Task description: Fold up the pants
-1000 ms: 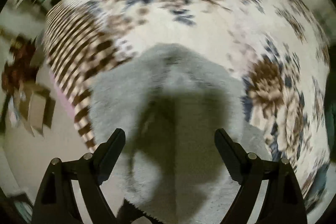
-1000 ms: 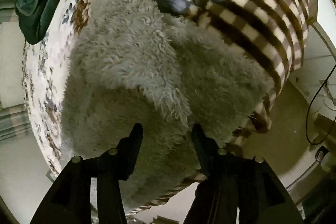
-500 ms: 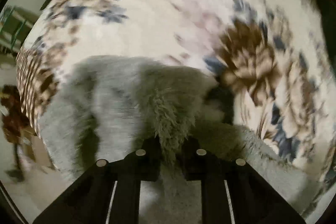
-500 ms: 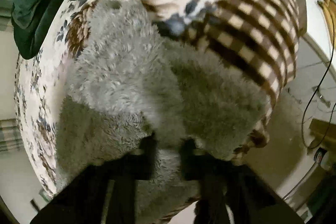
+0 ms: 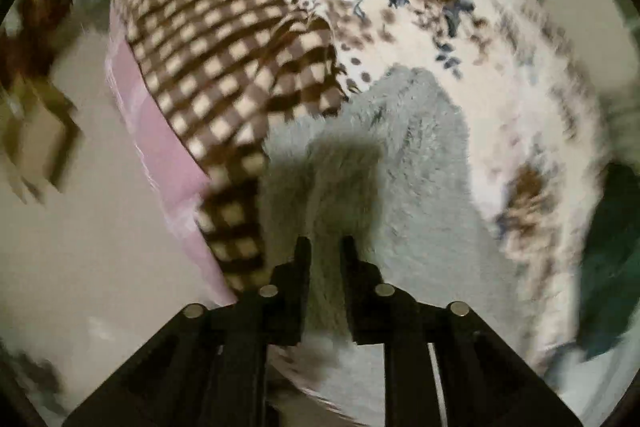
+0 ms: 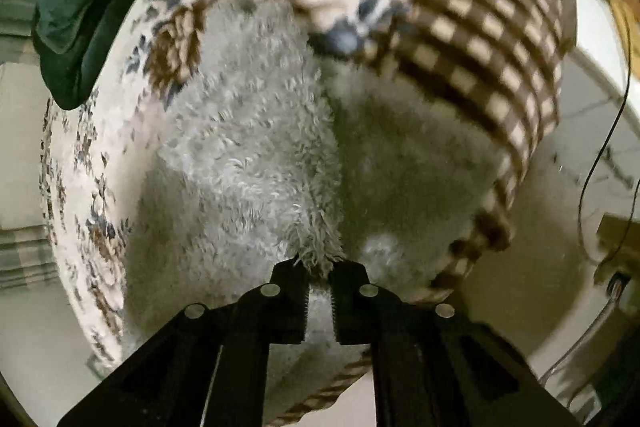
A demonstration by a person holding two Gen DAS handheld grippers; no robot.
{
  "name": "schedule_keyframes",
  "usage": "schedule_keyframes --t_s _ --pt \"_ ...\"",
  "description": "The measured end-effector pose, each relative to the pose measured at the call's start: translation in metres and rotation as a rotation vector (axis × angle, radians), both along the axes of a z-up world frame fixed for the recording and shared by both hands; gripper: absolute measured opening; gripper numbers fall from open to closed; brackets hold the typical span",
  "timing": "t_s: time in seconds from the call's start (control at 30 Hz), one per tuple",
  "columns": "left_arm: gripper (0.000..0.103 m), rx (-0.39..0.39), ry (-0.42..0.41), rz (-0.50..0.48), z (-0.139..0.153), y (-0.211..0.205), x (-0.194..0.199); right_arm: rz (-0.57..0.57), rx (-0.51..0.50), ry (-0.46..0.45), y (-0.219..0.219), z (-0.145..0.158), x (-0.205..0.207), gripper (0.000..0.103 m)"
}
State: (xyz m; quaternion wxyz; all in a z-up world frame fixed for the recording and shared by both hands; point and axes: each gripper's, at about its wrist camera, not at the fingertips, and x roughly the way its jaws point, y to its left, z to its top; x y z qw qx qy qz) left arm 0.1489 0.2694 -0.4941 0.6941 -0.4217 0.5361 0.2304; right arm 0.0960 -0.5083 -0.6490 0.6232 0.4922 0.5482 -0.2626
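Observation:
Fluffy grey pants (image 5: 420,163) lie on a floral blanket (image 5: 500,39) spread over a bed. My left gripper (image 5: 324,247) points steeply down near the checked edge of the blanket. A raised fold of the grey fleece is pinched between its fingers while the jaws are opening a little. In the right wrist view the pants (image 6: 248,147) show a thick folded layer running up the middle. My right gripper (image 6: 320,269) grips a tuft at the near end of that fold, and its jaws are also opening slightly around the fleece.
The blanket's brown checked border (image 5: 208,59) hangs over the bed's side above a pink sheet (image 5: 160,147). Dark green cloth (image 6: 76,7) is heaped at the far end of the bed. A black cable (image 6: 616,115) hangs beside the bed over the pale floor.
Both grippers went from open above the pants to pinching the fleece. The left one then swung sideways toward the checked edge, dragging its fold along. The right one stayed in place.

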Motion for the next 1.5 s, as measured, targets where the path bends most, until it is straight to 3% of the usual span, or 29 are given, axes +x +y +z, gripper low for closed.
schedule_keyframes --t_s 0.1,0.2,0.3,0.4,0.47,0.5,0.53,0.57,0.6,0.63,0.93,1.1,1.2,1.3,1.37,1.5 --pt "0.038 -0.107 -0.084 0.102 -0.004 0.003 -0.021 0.003 0.052 -0.011 0.010 -0.007 -0.002 0.040" --pt "0.044 -0.128 -0.116 0.135 -0.008 0.003 -0.015 0.018 0.090 -0.022 0.024 -0.013 -0.004 0.042" --pt "0.044 -0.078 -0.114 0.078 -0.008 -0.004 0.008 0.006 0.146 -0.020 0.043 -0.022 -0.009 0.042" --pt "0.044 0.017 -0.055 -0.017 -0.016 -0.013 0.036 -0.010 0.250 -0.036 0.069 -0.038 -0.013 0.042" --pt "0.040 0.080 -0.018 -0.059 -0.020 -0.016 0.045 -0.016 0.278 -0.057 0.084 -0.044 -0.012 0.042" --pt "0.020 0.094 -0.025 -0.077 -0.021 -0.017 0.048 -0.027 0.281 -0.072 0.090 -0.047 -0.011 0.042" --pt "0.011 0.114 -0.018 -0.091 -0.021 -0.017 0.050 -0.044 0.281 -0.088 0.097 -0.048 -0.011 0.042" --pt "0.010 0.132 -0.012 -0.095 -0.020 -0.015 0.049 -0.053 0.265 -0.095 0.104 -0.049 -0.010 0.042" --pt "0.007 0.141 -0.021 -0.086 -0.019 -0.013 0.046 -0.057 0.249 -0.101 0.107 -0.048 -0.009 0.029" --pt "0.006 0.146 -0.018 -0.070 -0.019 -0.009 0.042 -0.049 0.230 -0.106 0.113 -0.046 -0.008 0.008" --pt "0.005 0.140 0.023 -0.002 -0.018 0.029 0.004 0.086 0.120 -0.097 0.137 0.017 -0.014 0.005" --pt "0.005 0.142 0.048 0.025 -0.023 0.042 -0.012 0.141 0.123 -0.005 0.141 0.004 -0.025 0.005" --pt "0.006 0.112 0.058 0.028 -0.033 0.047 -0.012 0.143 0.184 0.029 0.143 -0.019 -0.026 0.007" --pt "0.010 0.113 0.057 -0.014 -0.025 0.039 -0.006 0.166 0.208 0.069 0.135 -0.032 -0.028 0.020" --pt "0.010 0.160 0.060 -0.053 -0.011 0.029 -0.002 0.188 0.162 0.051 0.124 -0.019 -0.031 0.027" --pt "0.049 0.277 0.065 -0.093 0.020 0.007 -0.002 0.185 -0.006 0.002 0.086 0.023 -0.038 0.045"
